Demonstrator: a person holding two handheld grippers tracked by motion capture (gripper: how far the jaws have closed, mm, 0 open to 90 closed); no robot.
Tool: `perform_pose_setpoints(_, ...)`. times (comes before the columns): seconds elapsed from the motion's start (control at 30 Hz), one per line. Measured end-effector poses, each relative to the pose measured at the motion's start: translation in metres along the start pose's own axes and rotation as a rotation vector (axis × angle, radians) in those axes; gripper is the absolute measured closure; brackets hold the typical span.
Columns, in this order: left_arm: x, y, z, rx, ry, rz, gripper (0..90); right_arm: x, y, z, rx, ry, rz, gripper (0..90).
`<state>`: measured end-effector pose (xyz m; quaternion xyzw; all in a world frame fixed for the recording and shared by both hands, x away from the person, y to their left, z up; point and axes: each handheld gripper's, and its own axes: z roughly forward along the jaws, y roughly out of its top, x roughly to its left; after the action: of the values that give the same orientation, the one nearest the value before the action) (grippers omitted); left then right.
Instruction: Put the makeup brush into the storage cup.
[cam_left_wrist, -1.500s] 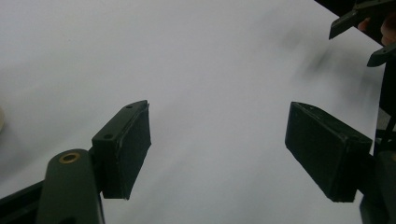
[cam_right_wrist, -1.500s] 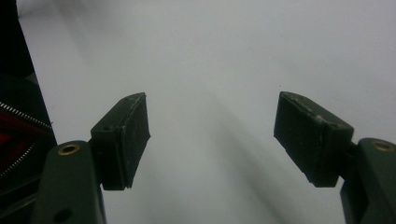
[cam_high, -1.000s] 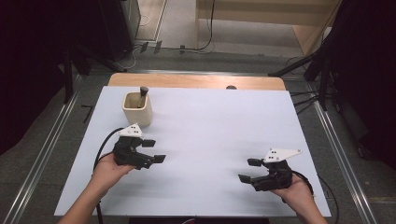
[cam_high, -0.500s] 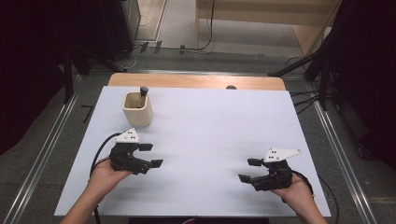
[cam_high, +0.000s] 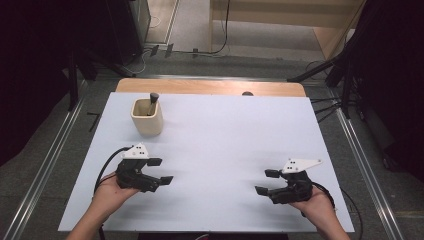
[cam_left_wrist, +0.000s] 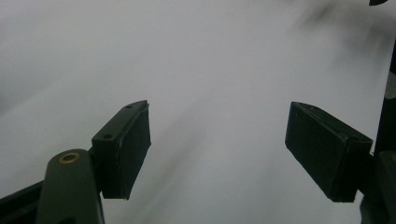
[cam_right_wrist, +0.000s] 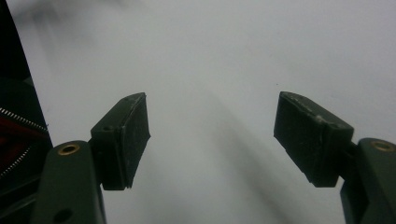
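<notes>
A wooden strip (cam_high: 210, 86) borders the white table (cam_high: 225, 145) at its far edge.

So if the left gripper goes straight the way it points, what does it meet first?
Probably nothing: the left gripper points across bare table toward the right gripper, which is far off. The cup sits off that line.

Wide open white tabletop (cam_high: 220, 145) between the left gripper (cam_high: 160, 171) and the right gripper (cam_high: 266, 182), so either could cross the middle. The one obstacle is the beige cup (cam_high: 147, 118) with a dark tool (cam_high: 152, 102) standing in it, near the far left corner, beyond the left gripper.
</notes>
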<state>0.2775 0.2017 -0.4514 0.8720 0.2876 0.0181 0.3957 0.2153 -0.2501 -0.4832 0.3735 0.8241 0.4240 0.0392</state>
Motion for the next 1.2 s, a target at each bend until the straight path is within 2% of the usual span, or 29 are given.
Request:
perform_pose_setpoints(0.13, 0.0003, -0.0012, 0.0016, 0.014, 0.005, 0.015, 23.3, 0.0005, 0.0008, 0.0004, 0.004, -0.001, -0.001, 27.6)
perform_pose_setpoints(0.5, 0.0030, -0.0028, 0.0042, 0.036, 0.003, 0.019, 23.4, -0.0002, 0.0016, 0.0012, 0.005, -0.002, -0.004, 27.6)
perform_pose_setpoints(0.9, 0.0049, -0.0030, 0.0035, 0.026, 0.002, 0.013, 23.4, -0.0002, 0.0019, 0.0013, 0.005, -0.003, -0.006, 27.6)
perform_pose_setpoints(1.2, 0.0054, -0.0035, 0.0047, 0.037, 0.008, 0.010, 23.4, -0.0004, 0.0018, 0.0014, 0.007, -0.004, -0.007, 27.6)
